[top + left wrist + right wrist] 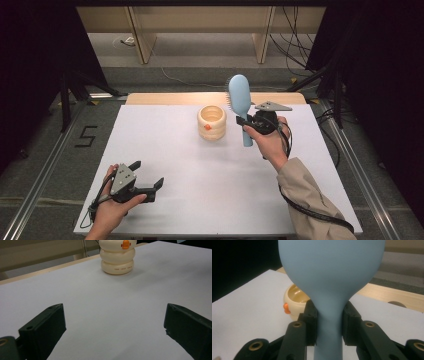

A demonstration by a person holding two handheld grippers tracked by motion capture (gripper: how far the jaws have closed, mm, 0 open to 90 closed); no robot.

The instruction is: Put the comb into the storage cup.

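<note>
A light blue hairbrush [241,102] stands nearly upright in the air, right of a cream ringed cup [212,122] with an orange beak on its side. My right gripper [248,121] is shut on the hairbrush's neck; in the right gripper view both pads [311,322] press the blue neck [329,322], with the cup [294,301] behind and to the left. My left gripper [149,176] rests low at the table's near left, open, nothing between its jaws. In the left gripper view the cup [117,258] stands far ahead of the gripper [115,325].
The white table top [210,190] lies bare between the two hands. A wooden strip [165,98] runs along its far edge. Beyond it are wooden furniture legs and cables on the floor; metal rails flank the table on both sides.
</note>
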